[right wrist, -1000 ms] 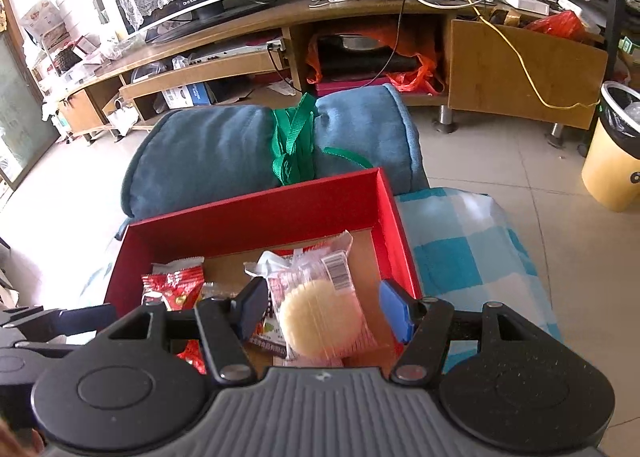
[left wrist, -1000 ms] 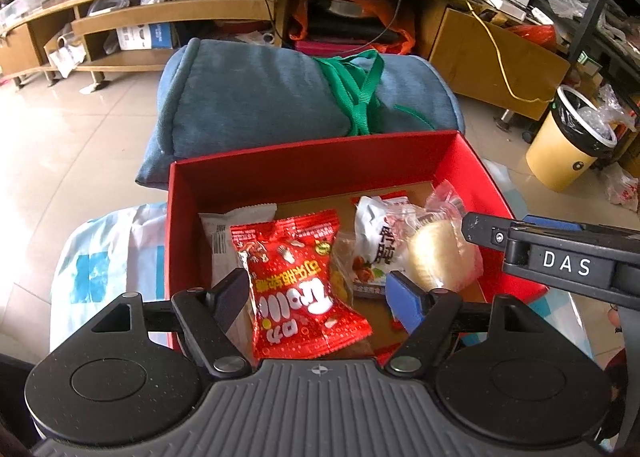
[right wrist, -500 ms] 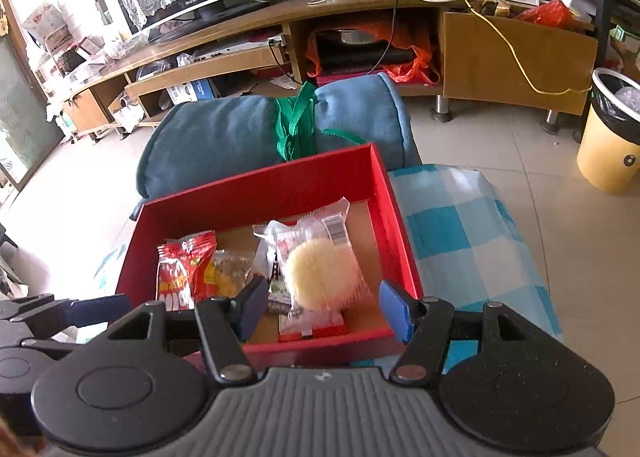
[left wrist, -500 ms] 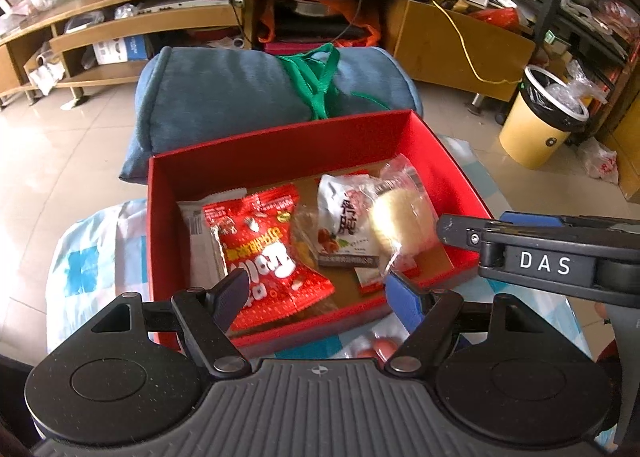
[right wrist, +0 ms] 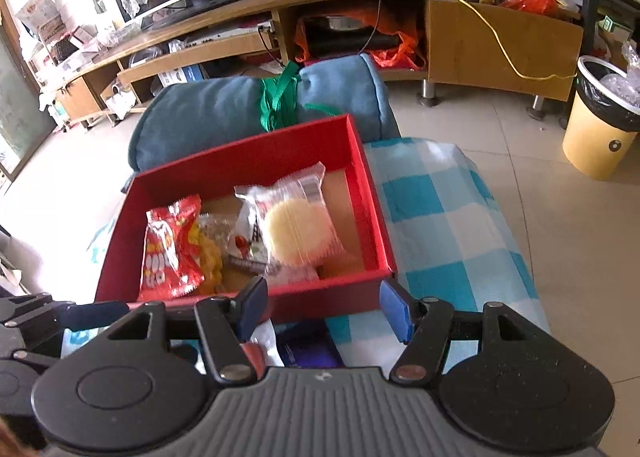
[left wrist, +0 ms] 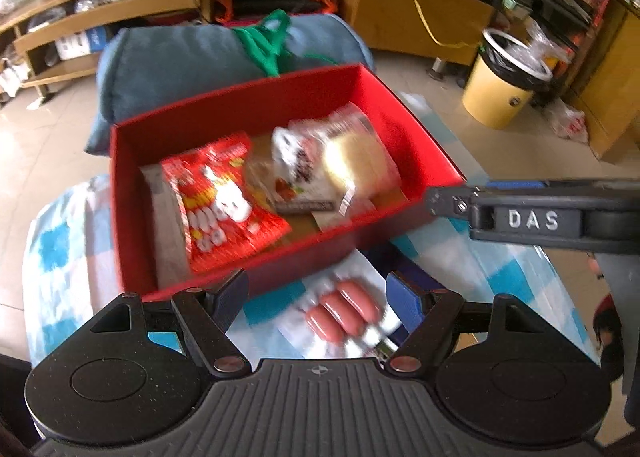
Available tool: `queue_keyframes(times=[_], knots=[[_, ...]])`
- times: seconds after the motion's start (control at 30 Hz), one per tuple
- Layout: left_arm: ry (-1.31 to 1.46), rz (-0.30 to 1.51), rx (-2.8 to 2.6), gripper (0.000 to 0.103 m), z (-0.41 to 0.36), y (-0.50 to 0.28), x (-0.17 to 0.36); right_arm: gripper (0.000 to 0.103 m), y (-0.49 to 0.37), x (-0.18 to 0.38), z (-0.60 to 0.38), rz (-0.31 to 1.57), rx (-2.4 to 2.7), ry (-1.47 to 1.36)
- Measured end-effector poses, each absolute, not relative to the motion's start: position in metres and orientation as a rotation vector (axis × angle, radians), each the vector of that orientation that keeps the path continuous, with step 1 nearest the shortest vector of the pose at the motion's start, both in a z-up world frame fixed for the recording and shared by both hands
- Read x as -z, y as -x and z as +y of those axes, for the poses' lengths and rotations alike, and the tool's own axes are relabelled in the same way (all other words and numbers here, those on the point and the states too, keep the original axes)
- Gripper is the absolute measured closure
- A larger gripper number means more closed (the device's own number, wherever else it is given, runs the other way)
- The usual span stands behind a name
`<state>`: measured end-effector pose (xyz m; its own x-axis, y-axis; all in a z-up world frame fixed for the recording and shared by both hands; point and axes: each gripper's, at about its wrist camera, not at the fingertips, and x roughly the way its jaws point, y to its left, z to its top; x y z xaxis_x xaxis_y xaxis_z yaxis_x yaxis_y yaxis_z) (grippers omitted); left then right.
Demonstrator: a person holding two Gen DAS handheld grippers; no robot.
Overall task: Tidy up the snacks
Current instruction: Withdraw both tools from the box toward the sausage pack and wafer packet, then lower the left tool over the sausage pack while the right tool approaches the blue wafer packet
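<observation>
A red box stands on the blue-checked cloth. It holds a red snack bag, a white packet and a wrapped round cake. In front of the box lies a sausage pack, below and between the fingers of my open left gripper, which does not touch it. My right gripper is open and empty at the box's near wall; a purple packet and a white packet lie under it. Each gripper shows in the other's view.
A rolled blue cushion with a green strap lies just behind the box. Beyond it are a low wooden TV stand with cables and a yellow bin at the right. Tiled floor surrounds the cloth-covered surface.
Both grippers have drawn back from over the box to its near side. The sausage pack and the packets on the cloth have come into view beneath them. Both sets of jaws stay the same width.
</observation>
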<state>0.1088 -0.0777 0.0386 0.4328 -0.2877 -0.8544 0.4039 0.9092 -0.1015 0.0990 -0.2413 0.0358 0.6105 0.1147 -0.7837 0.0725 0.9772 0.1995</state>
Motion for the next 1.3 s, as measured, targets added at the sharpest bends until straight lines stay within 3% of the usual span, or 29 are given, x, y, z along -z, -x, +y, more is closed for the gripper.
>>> queue_keyframes(times=[0.7, 0.87, 1.3], knots=[[-0.156, 1.196, 0.484, 0.014, -0.109, -0.126, 0.026, 0.043, -0.089, -0.021, -0.253, 0.971, -0.055, -0.225], [-0.151, 1.221, 0.48, 0.006, -0.108, -0.131, 0.041, 0.043, -0.089, -0.019, -0.254, 0.979, -0.061, -0.231], [-0.215, 1.219, 0.523, 0.031, -0.106, -0.106, 0.029, 0.043, -0.086, -0.017, -0.25, 1.0, -0.07, -0.209]])
